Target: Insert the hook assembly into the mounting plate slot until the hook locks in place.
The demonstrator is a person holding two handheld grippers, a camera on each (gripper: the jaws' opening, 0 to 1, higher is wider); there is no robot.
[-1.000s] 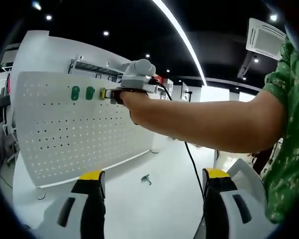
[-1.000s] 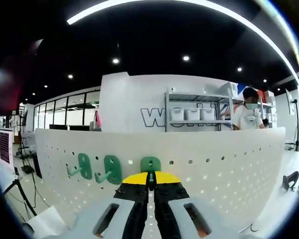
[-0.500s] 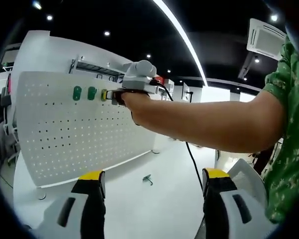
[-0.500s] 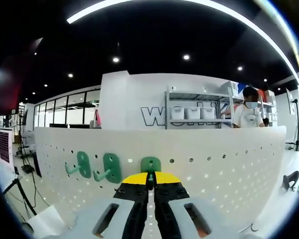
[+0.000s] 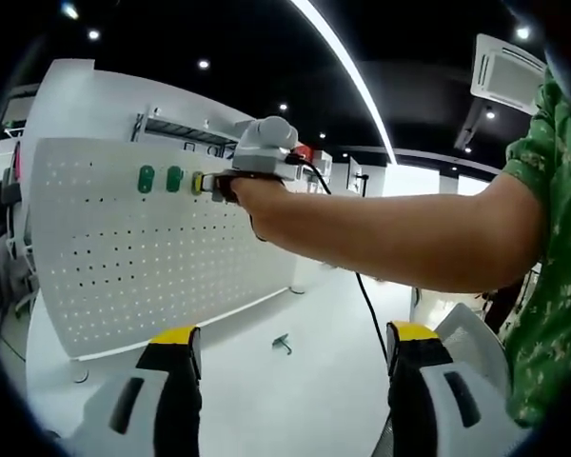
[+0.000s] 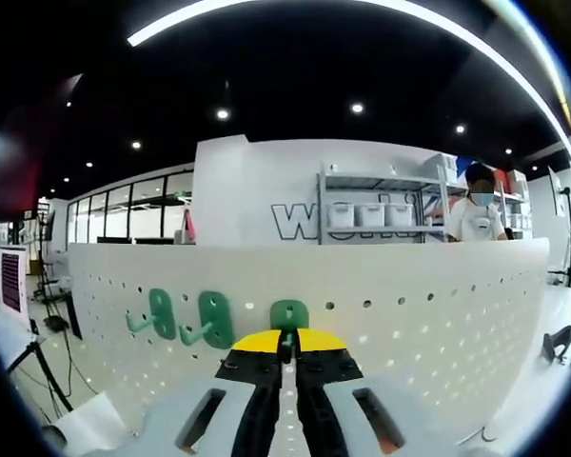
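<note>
- Looks like a showroom or open demo lab, though the fisheye bends everything.
- Black ceiling (image 6: 295, 67) with spotlights and a long light strip (image 5: 347, 71).
- White wall with large lettering (image 6: 295, 221) behind a metal shelf of bins (image 6: 381, 217).
- Glass partitions (image 6: 114, 228) at the far left.

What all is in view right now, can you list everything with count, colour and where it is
pegboard: one, white, upright on the table, facing both grippers
green hooks: two already mounted on the pegboard's upper row, left of the right gripper in its view
third green hook: one, at the pegboard, its stem between the right gripper's fingers
loose hook: one, dark, lying on the table below the arm
table: one, white, under the pegboard
shelf with bins: one, white, behind the pegboard
person in the background: one, by the shelf
left gripper: yellow-tipped fingers, spread apart, holding nothing
right gripper: yellow-tipped fingers, closed on the third green hook
person's arm: one, green patterned sleeve, reaching to the pegboard
</note>
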